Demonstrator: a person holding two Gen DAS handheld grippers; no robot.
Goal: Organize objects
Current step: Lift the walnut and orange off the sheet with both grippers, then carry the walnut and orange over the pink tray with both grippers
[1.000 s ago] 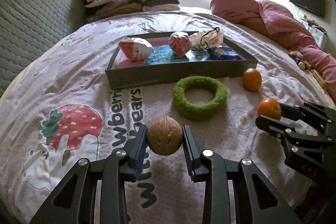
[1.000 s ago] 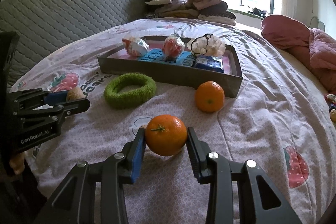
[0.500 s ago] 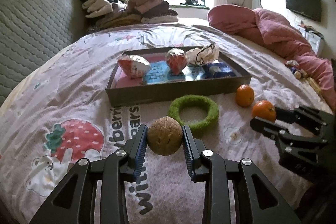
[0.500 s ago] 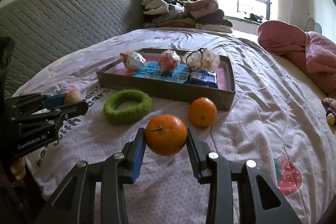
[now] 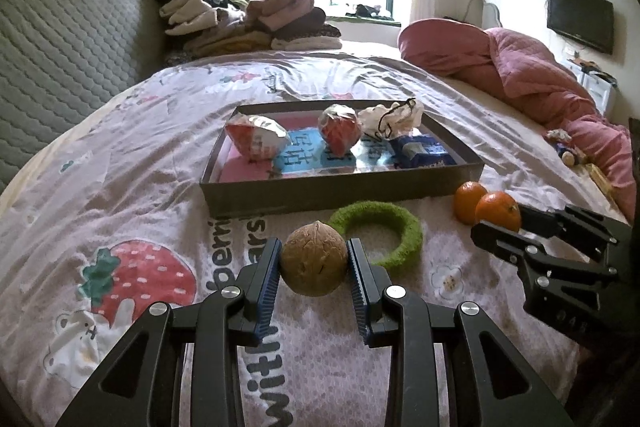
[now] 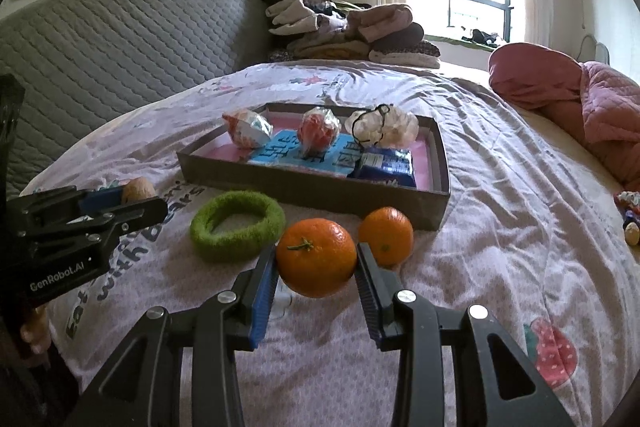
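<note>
Bed [image 5: 120, 155]: pale cover w/ strawberry + bear print, spread under both claws; everything sits on it.
Pink quilt [image 5: 532, 83]: bunched up, far ahead-right of both claws, at bed edge.
Clothes pile [image 6: 344, 27]: folded stack far ahead, beyond the tray, by the window.
Tray [image 5: 344, 193]: dark shallow box, ahead of both claws, past the ring; front wall faces them.
Tray contents: two wrapped snack pkgs [image 5: 256, 141], a red-wrapped one [image 5: 340, 127], white bag w/ black cord [image 5: 394, 117], blue pack [image 5: 420, 151], all inside the tray.
Green ring [image 5: 380, 231]: fuzzy loop, flat on cover just ahead-right of L claw, ahead-left of R claw, between claws and tray.
L claw [image 5: 314, 269]: partly closed, pads pressed on both sides of walnut; lifted clear of cover, angled down.
R claw [image 6: 316, 259]: partly closed, pads gripping held orange at both sides; off to right of L claw.
Held orange [image 6: 316, 257]: between R claw pads, stem facing cam.
2nd orange [image 6: 386, 235]: loose on cover, just ahead-right of R claw, near tray's front corner.
Walnut [image 5: 314, 259]: tan, round, clamped in L claw.
</note>
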